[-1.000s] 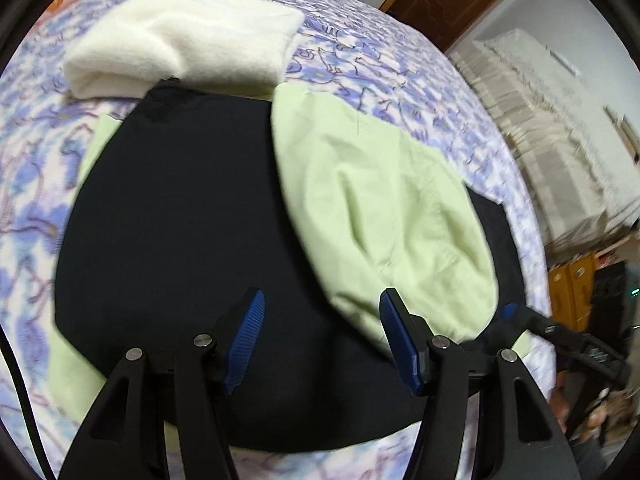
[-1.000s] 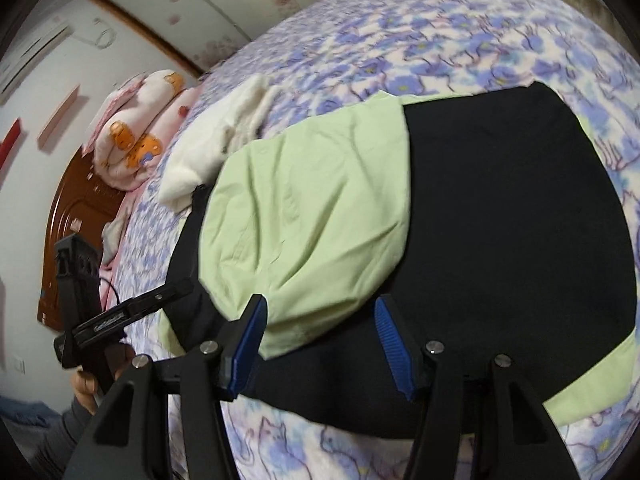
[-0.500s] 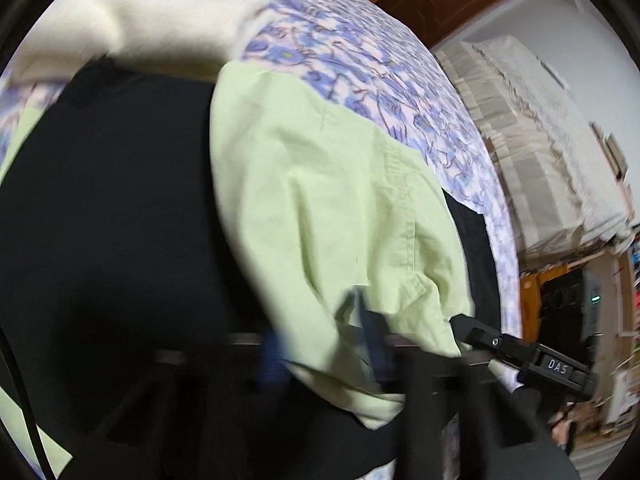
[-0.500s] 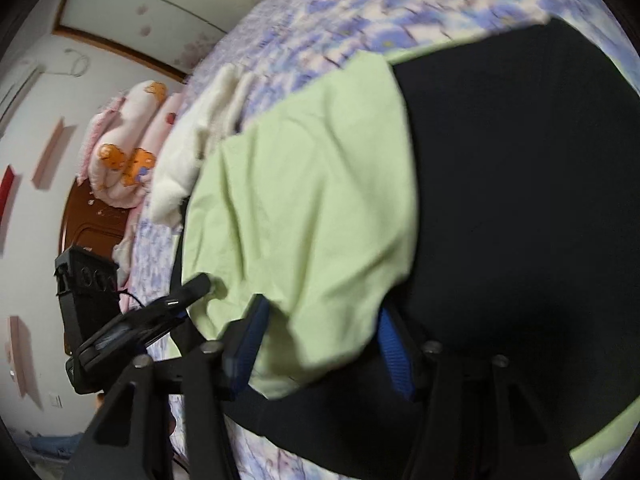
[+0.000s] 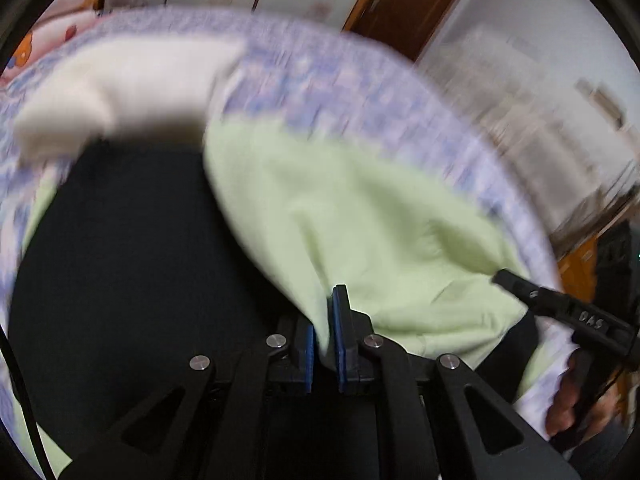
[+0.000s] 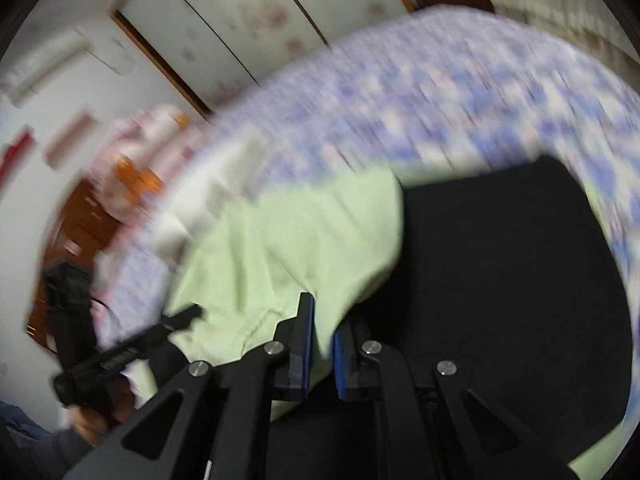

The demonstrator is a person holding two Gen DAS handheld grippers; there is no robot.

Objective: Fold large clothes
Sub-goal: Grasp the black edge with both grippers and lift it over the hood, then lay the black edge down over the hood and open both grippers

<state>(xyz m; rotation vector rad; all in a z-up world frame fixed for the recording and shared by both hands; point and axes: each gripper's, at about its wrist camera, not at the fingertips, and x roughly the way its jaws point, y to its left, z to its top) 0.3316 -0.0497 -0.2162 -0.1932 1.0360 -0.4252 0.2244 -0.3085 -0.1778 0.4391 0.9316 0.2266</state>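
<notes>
- Left gripper (image 5: 324,344): lower centre of the left wrist view. Its blue-padded jaws have just been closing and now pinch the near edge of the light green flap (image 5: 360,232), a thin fold of cloth caught between the pads.
- Right gripper (image 6: 320,354): lower centre of the right wrist view. Jaws have likewise just been closing; the pads clamp a fold of the same green cloth (image 6: 288,248), which bunches between them.
- Garment: large, black body (image 5: 132,264) with light green parts, spread flat on the bed. Black fills the lower left of the left wrist view and the right half of the right wrist view (image 6: 500,272). The green flap lies folded over the black.
- Bed cover (image 5: 340,80): blue and lilac floral print, blurred, under the garment and reaching the upper part of both views.
- Cream folded cloth (image 5: 120,84): upper left of the left wrist view, on the bed cover just beyond the garment's far edge.
- Other gripper seen from each camera: the right one at the lower right edge of the left wrist view, held by a hand (image 5: 568,404); the left one at the lower left of the right wrist view.
- Pink printed bedding (image 6: 140,152): left of the right wrist view, blurred.
- Brown door (image 5: 408,0): top of the left wrist view.
</notes>
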